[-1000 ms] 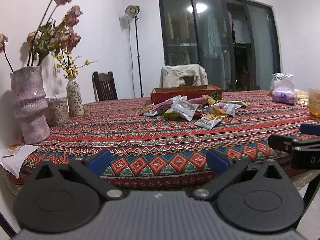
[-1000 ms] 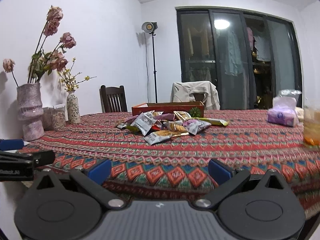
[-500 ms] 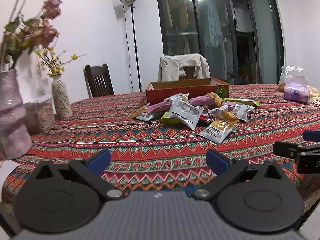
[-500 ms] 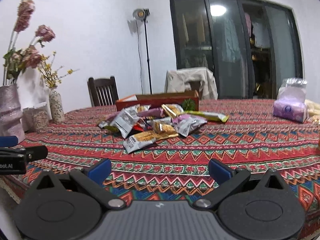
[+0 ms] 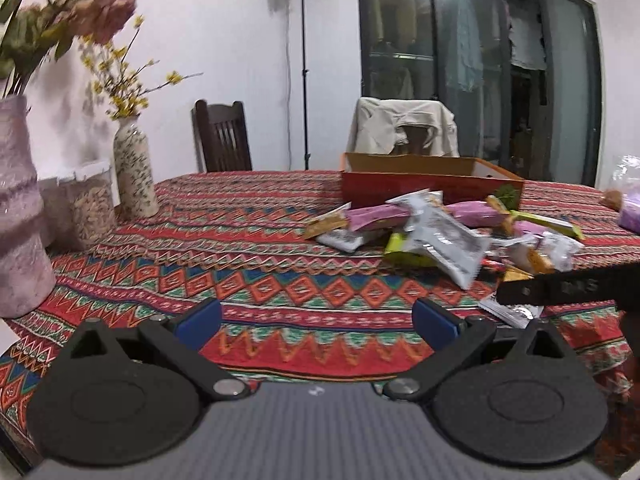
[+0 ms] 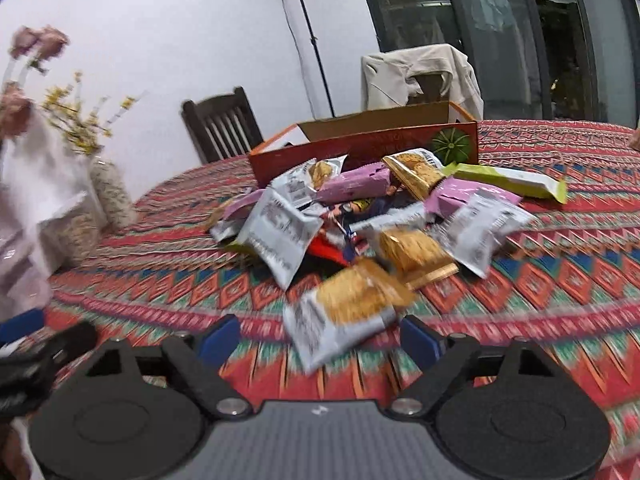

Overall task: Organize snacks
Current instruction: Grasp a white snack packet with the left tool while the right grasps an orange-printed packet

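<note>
From the left wrist view, the left gripper stood wide open and empty over the patterned tabletop, well short of the snack pile, which lay heaped just in front of the orange cardboard box, the landmark here. The right gripper's finger crossed in at the right edge, bearing writing too blurred to read. From the right wrist view, the right gripper was also spread open and held nothing, with a gold-and-white packet the nearest of the pile, on the near side of the box. These packets looked light, soft and crinkly, probably slippery film with breakable contents; a pinch on a flat sealed edge seemed safest. Printing on the wrappers was too smeared to make out.
</note>
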{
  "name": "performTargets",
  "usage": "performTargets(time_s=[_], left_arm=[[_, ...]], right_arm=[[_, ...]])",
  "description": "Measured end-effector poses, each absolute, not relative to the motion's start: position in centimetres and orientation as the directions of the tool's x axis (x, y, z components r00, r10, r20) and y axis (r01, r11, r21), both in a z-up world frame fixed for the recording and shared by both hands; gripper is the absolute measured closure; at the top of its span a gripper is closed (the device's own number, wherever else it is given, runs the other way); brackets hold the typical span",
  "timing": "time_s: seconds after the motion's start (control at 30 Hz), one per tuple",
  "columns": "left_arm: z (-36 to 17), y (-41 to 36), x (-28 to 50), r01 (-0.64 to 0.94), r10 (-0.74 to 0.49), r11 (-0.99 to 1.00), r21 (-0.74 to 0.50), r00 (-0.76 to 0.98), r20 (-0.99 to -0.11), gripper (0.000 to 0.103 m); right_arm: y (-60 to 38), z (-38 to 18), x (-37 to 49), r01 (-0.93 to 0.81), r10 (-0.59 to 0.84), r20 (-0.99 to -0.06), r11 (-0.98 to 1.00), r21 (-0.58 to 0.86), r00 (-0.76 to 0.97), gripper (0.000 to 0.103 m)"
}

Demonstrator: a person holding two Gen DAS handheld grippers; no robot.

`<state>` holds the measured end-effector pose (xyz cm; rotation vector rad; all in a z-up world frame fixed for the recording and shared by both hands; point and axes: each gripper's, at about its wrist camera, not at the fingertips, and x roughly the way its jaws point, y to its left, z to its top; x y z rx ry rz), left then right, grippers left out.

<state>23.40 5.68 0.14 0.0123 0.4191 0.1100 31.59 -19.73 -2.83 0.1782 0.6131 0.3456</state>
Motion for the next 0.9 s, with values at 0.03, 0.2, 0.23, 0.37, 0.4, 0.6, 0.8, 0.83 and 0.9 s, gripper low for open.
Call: performTargets(time_s=[0.03, 0.2, 0.23, 0.37, 0.4, 0.6, 0.8, 0.83, 0.9], left_arm=[[0.0, 6.1, 23.7, -0.108, 0.112, 0.994, 0.032, 0.905, -0.410, 0.000], [-0.5, 7.9, 24.7, -0.141, 0.135, 0.990, 0.019, 0.892, -0.432, 0.000], [-0.5, 8.1, 24.9, -0.147, 0.140, 0.989, 0.017, 0.888, -0.437, 0.000], [-0.3, 8.2, 25.3, -0.153, 0.142, 0.988, 0.014, 0.882, -0.449, 0.000], [-0.2, 7.9, 25.4, -0.149, 0.140, 0.989, 0.016, 0.882, -0.450, 0.000], [0.2, 4.4, 27.3, -0.077, 0.065, 0.997, -0.005, 0.878, -0.474, 0.000], [0.6, -0.9, 31.0, -0.031, -0.004, 0.998, -0.061, 0.864, -0.503, 0.000], [0.6, -1.8, 31.9, -0.045, 0.007, 0.997, -0.064, 0.864, -0.504, 0.000], [0.7, -3.3, 33.8, -0.064, 0.008, 0.994, -0.092, 0.861, -0.509, 0.000]], right_arm=[[-19.0, -3.0, 32.6, -0.263, 0.362, -0.544, 0.931, 0.254, 0.757, 0.021], [-14.7, -3.4, 34.9, -0.359, 0.355, -0.592, 0.926, 0.116, 0.723, 0.049], [-14.0, -3.4, 34.9, -0.382, 0.347, -0.598, 0.921, 0.073, 0.722, 0.050], [-14.0, -3.2, 34.1, -0.409, 0.334, -0.611, 0.912, 0.018, 0.718, 0.057], [-14.7, -3.0, 33.9, -0.406, 0.334, -0.615, 0.914, 0.024, 0.714, 0.058], [-20.2, -2.6, 31.3, -0.368, 0.300, -0.635, 0.929, 0.026, 0.712, 0.061], [-25.8, -2.7, 30.1, -0.283, 0.241, -0.599, 0.959, 0.025, 0.763, 0.061], [-26.6, -2.8, 30.1, -0.276, 0.240, -0.593, 0.961, 0.030, 0.769, 0.061], [-28.0, -3.0, 30.2, -0.262, 0.234, -0.582, 0.964, 0.037, 0.779, 0.061]])
